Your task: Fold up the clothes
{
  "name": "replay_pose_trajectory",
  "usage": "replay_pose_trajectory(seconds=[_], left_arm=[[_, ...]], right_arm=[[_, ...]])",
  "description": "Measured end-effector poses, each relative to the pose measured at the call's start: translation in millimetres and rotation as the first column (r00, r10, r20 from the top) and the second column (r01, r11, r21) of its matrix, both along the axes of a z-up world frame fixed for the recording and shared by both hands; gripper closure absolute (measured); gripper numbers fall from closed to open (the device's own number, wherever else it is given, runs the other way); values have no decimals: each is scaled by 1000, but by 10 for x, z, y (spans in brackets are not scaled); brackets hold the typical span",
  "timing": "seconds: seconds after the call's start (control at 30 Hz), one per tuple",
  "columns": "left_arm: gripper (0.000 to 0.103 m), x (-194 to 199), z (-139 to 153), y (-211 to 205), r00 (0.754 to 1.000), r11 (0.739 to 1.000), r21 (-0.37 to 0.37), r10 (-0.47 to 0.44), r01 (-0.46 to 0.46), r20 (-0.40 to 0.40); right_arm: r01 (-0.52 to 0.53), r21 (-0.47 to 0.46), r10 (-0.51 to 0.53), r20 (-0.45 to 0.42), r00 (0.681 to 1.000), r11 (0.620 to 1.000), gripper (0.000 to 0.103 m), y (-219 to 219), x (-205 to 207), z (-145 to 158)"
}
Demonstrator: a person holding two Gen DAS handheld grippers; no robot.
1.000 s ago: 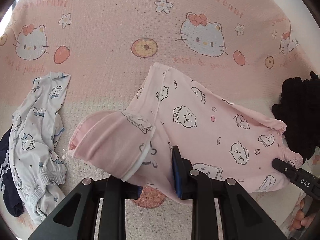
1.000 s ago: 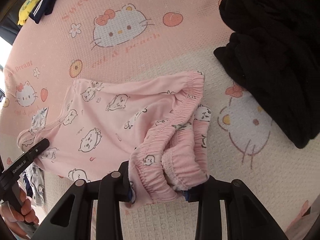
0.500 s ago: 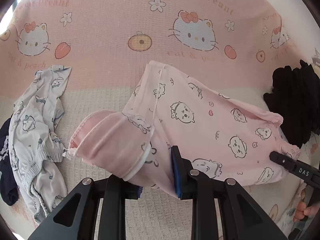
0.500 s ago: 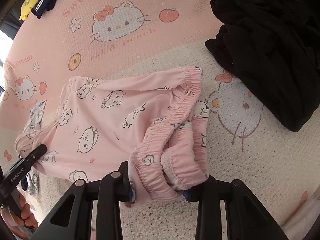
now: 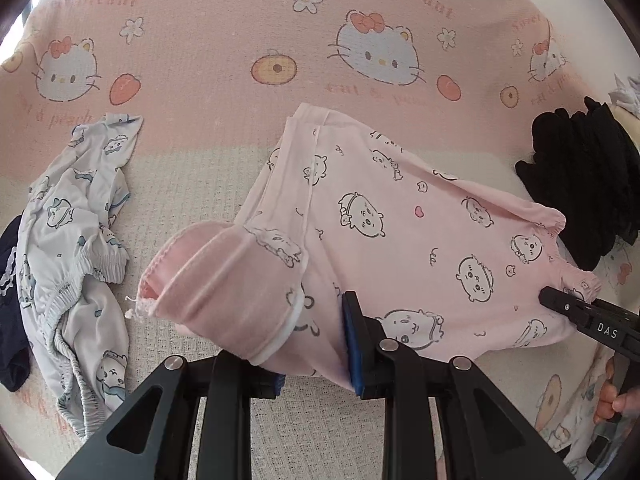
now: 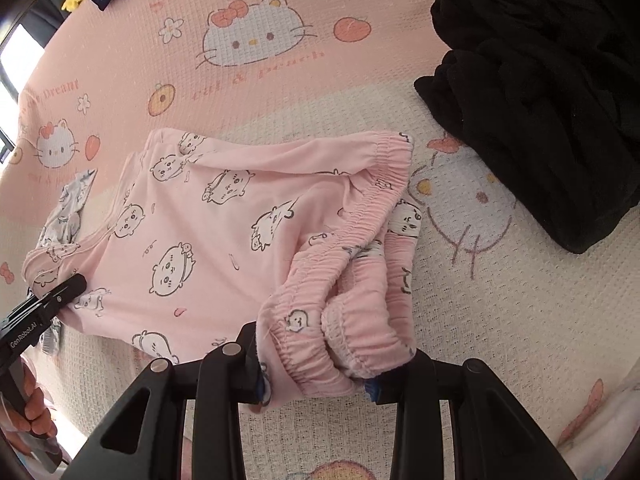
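— Where are the pink pyjama trousers (image 5: pixel 400 232)?

— Spread across the Hello Kitty blanket (image 5: pixel 224 40), between a white printed garment (image 5: pixel 76 240) and black clothes (image 6: pixel 552 92).

— And the grippers?

— The left gripper (image 5: pixel 308 344) is clamped on the leg cuff end; the right gripper (image 6: pixel 316 372) pinches the bunched elastic waistband (image 6: pixel 360 232).

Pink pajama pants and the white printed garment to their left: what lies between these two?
Only bare blanket lies between the pink pajama pants and the white printed garment, seen in the left wrist view.
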State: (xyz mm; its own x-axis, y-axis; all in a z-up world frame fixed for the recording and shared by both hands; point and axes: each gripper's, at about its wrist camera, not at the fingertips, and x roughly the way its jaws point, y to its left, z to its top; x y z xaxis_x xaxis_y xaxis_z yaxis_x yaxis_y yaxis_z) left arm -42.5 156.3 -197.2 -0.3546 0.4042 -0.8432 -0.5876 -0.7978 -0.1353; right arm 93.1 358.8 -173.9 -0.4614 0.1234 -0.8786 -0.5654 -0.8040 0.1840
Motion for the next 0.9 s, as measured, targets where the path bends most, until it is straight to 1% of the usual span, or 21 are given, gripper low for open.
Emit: replay_pose_trajectory(seconds=[0.03, 0.1, 0.13, 0.23, 0.27, 0.3, 0.37, 0.4, 0.43, 0.47, 0.63, 0.77, 0.9], left_arm=[[82, 0, 13, -2, 1000, 1000, 10, -6, 6, 2], [82, 1, 28, 2, 1000, 1000, 24, -13, 13, -4], [82, -6, 40, 2, 1000, 999, 31, -12, 12, -4], [81, -27, 77, -30, 999, 998, 61, 0, -2, 37], [79, -22, 99, -41, 999, 998, 64, 3, -6, 45], [76, -17, 122, -52, 999, 998, 67, 6, -10, 54], [62, -6, 166, -75, 997, 997, 73, 13, -18, 71], [58, -1, 188, -87, 997, 997, 75, 16, -22, 79], [51, 4, 211, -98, 996, 997, 78, 19, -26, 88], [48, 27, 252, -96, 997, 997, 72, 13, -19, 77], [47, 131, 450, -37, 999, 999, 32, -33, 33, 10], [47, 190, 581, 40, 997, 998, 2, -71, 71, -38], [47, 199, 713, 103, 995, 997, -7, -83, 83, -46]], right_arm=[[0, 11, 0, 3, 1000, 1000, 68, -3, 2, -8], [-1, 32, 0, 10, 1000, 999, 56, -8, 7, -23], [-1, 43, 1, 12, 1000, 999, 54, -12, 11, -28], [-1, 77, 1, 10, 1000, 997, 43, -40, 59, -4], [0, 83, -1, 15, 1000, 997, 40, -42, 73, 6], [2, 79, -3, 20, 1000, 997, 40, -31, 75, 15], [17, 60, -19, 19, 1000, 998, 39, 6, 100, 45], [23, 52, -23, 16, 1000, 998, 39, 20, 116, 66], [29, 48, -29, 10, 1000, 998, 39, 33, 138, 96], [36, 50, -36, 7, 999, 998, 39, 39, 161, 124], [52, 76, -51, -14, 999, 996, 37, 66, 237, 309], [41, 97, -36, -49, 998, 994, 34, 56, 261, 461], [23, 124, -16, -62, 998, 992, 34, 22, 229, 568]])
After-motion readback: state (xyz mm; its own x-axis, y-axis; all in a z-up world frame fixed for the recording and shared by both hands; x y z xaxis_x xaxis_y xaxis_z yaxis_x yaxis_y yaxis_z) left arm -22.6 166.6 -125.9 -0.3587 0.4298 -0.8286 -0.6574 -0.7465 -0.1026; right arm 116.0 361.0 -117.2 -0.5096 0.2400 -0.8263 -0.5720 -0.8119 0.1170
